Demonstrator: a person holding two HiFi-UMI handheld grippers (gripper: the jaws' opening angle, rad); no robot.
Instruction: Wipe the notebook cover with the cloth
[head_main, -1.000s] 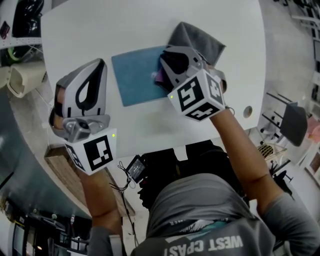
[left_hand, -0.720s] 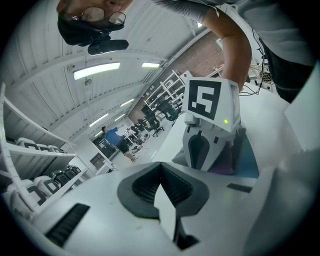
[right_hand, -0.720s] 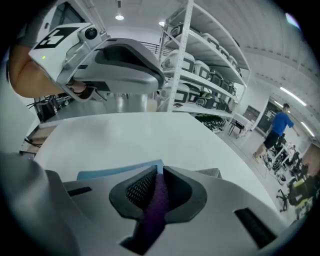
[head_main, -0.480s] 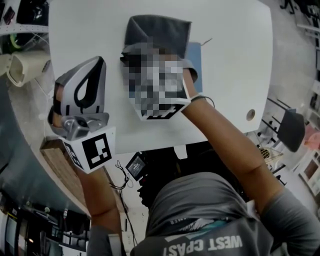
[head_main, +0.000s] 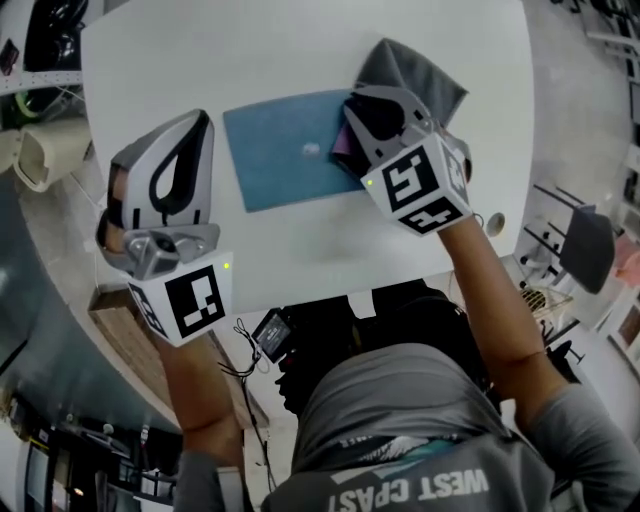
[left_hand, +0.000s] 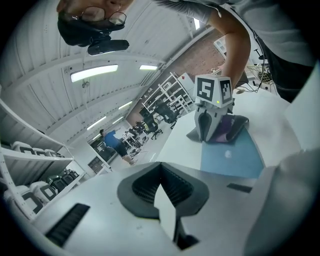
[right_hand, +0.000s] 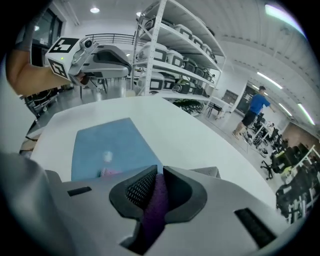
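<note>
The right gripper (head_main: 350, 135) has its fingers clenched on the cloth (head_main: 415, 70) and holds it down at the right edge of the blue notebook (head_main: 285, 150), which lies flat on the white tabletop (head_main: 180, 60), probably mid-wipe. The left gripper (head_main: 200, 128) hovers aside, fingers closed on nothing. The person's shirt (head_main: 420, 470) reads "WEST"; the cover shows no legible writing

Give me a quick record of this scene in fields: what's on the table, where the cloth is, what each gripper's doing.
Surface: white table
Notebook: blue cover, closed, lying flat
Cloth: at the notebook's right edge, partly on the bare table beyond it
Right gripper: jaws closed on the cloth
Left gripper: jaws together, nothing in them, apart from the notebook on its left
</note>
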